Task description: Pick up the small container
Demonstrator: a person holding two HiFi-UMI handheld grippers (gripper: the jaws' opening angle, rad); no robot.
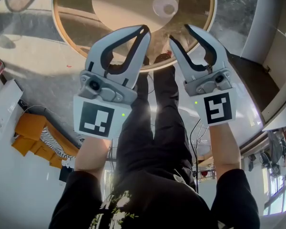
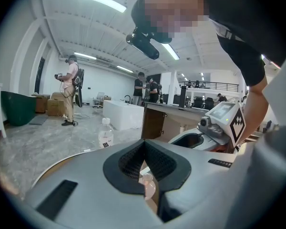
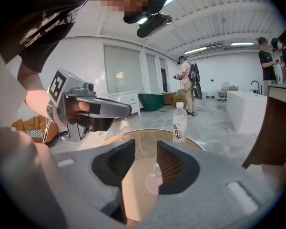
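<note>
The small container [image 1: 165, 6], a clear round tub, sits on the round wooden table [image 1: 119, 4] beyond both grippers. My left gripper [image 1: 144, 31] hangs at the table's near edge, its fingers meeting at the tips with nothing between them. My right gripper [image 1: 180, 33] is beside it, jaws apart and empty. In the left gripper view the container [image 2: 148, 185] shows through the gap behind the closed tips of the left gripper [image 2: 144, 144]. In the right gripper view the container [image 3: 155, 173] lies ahead, just past the open right gripper [image 3: 145, 150].
A plastic water bottle [image 3: 179, 123] stands at the table's far edge, also the bottle [image 2: 105, 133] in the left gripper view. An orange seat [image 1: 31, 130] is on the floor at the left. People stand far off [image 2: 69, 89] near a white tub [image 2: 123, 114].
</note>
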